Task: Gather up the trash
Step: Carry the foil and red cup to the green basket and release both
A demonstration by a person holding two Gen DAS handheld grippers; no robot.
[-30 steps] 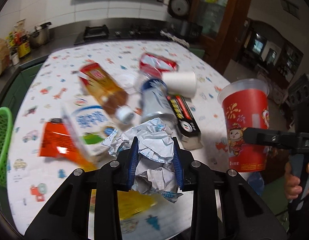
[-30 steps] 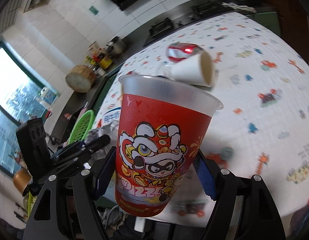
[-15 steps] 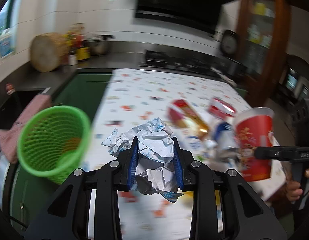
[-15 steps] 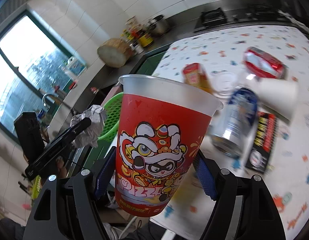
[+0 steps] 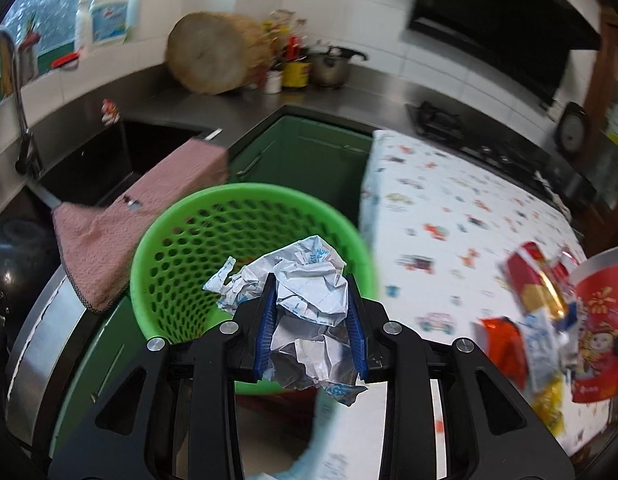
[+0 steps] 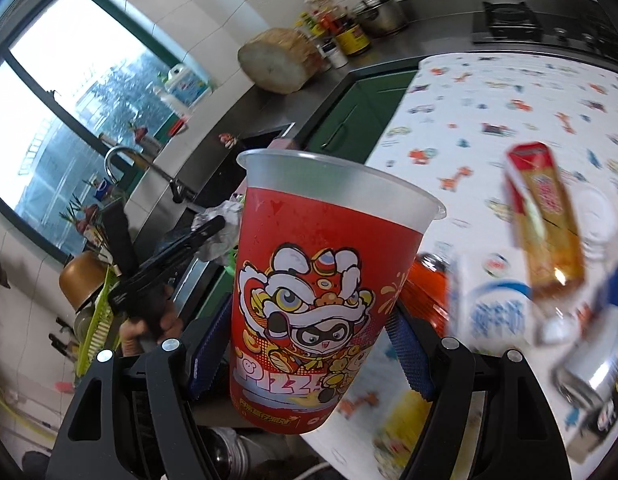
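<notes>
— What has the left gripper (image 5: 311, 312) got?

— A crumpled wad of white paper with blue print (image 5: 309, 300), squeezed tight between the blue pads (image 5: 267, 328). Just past its fingertips and below them is the round green plastic mesh basket (image 5: 189, 248), mouth up, so the wad hangs over the basket's near rim.

— And the right gripper (image 6: 309, 340)?

— It is clamped on a tall red plastic cup with a cartoon lion-dance print and a frosted clear rim (image 6: 321, 280), held upright, a pad on each side of the lower half. The cup is off the table.

— Where is the rest of the trash?

— To the right of that cup, on the table with the white cartoon-print cloth (image 6: 489, 92): a red-and-gold carton (image 6: 545, 220), a white-and-blue carton (image 6: 493, 308) and an orange wrapper (image 6: 429, 292), all blurred.

— And off to its left?

— A hand (image 6: 149, 328) holding the other gripper, paper wad at its tip.
</notes>
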